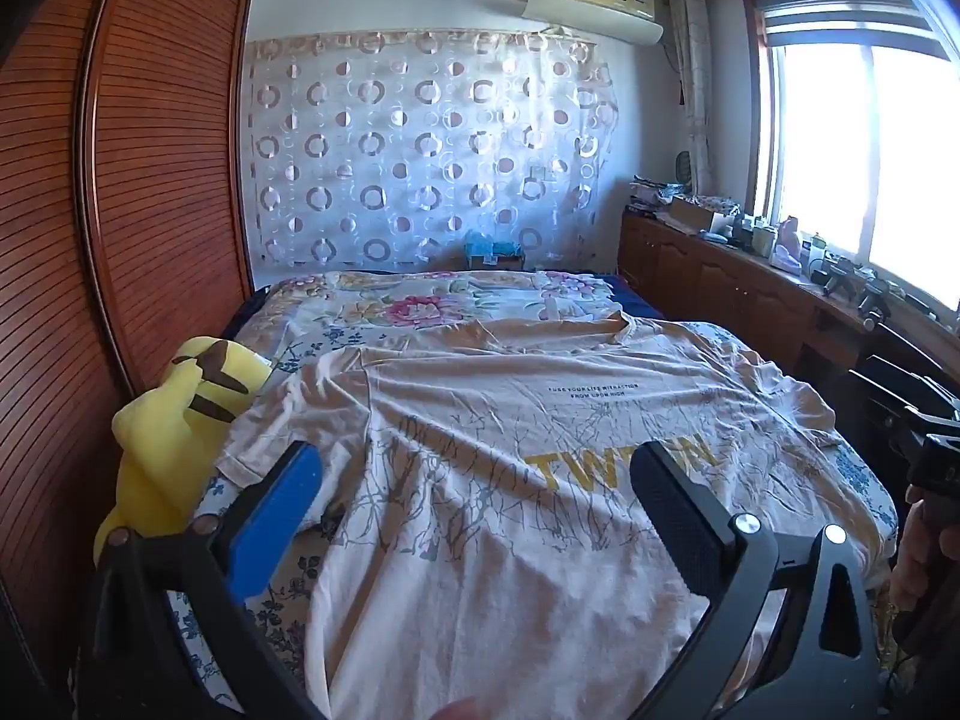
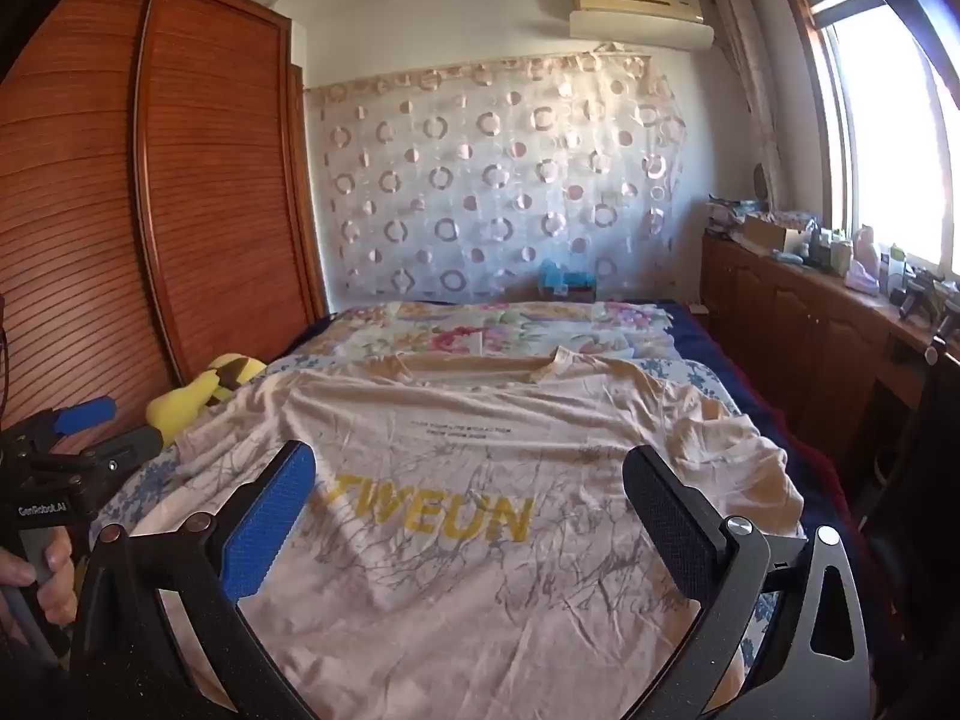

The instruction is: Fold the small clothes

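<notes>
The T-shirt [image 2: 480, 480] lies spread flat over most of the bed [image 1: 420, 300], and nothing stands on it, so a gripper can pass freely above it. At the bed's left edge a yellow plush toy [image 1: 174, 432] blocks the narrow gap beside the wooden wardrobe [image 1: 150, 180]. Along the right edge a strip of floor separates the bed from the cluttered low cabinet [image 2: 810, 330].

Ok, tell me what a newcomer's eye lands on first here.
A pale T-shirt with yellow lettering lies spread flat on the floral bed, filling the foreground. A yellow plush toy sits at the bed's left edge, against the wooden wardrobe. A bright window glares at right.
</notes>
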`<control>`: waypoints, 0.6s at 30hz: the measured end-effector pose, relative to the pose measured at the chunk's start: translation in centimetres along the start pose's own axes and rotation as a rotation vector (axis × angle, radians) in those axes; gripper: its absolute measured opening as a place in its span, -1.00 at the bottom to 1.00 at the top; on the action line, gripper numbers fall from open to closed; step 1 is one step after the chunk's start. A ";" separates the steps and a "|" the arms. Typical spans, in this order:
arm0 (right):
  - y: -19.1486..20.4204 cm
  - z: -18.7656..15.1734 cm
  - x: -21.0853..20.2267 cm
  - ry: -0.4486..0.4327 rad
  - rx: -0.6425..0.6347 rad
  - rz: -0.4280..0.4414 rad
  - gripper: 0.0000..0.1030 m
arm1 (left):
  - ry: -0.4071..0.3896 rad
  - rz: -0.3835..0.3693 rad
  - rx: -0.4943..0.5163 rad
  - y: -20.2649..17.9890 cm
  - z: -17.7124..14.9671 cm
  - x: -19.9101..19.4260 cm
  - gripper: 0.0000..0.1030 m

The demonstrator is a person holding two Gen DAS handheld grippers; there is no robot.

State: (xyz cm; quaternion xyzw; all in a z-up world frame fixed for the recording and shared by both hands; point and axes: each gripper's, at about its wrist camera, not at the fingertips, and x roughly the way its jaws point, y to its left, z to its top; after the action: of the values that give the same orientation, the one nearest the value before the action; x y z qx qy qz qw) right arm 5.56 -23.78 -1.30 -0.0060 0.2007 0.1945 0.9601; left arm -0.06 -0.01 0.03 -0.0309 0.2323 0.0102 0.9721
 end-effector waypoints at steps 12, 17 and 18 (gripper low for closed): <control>0.0 0.0 -0.1 0.000 0.010 0.002 1.00 | -0.025 0.011 0.004 0.3 0.3 -0.7 1.00; 0.1 0.0 0.0 -0.002 0.010 0.000 1.00 | -0.034 0.021 0.009 0.1 0.3 -0.9 1.00; 0.1 0.0 0.0 -0.002 0.010 0.001 1.00 | -0.036 0.024 0.010 0.1 0.2 -1.0 1.00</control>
State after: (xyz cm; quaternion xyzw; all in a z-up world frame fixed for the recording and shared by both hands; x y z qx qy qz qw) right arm 5.47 -23.67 -1.32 -0.0007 0.2005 0.1941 0.9603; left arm -0.80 0.06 0.67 -0.0229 0.2152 0.0212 0.9761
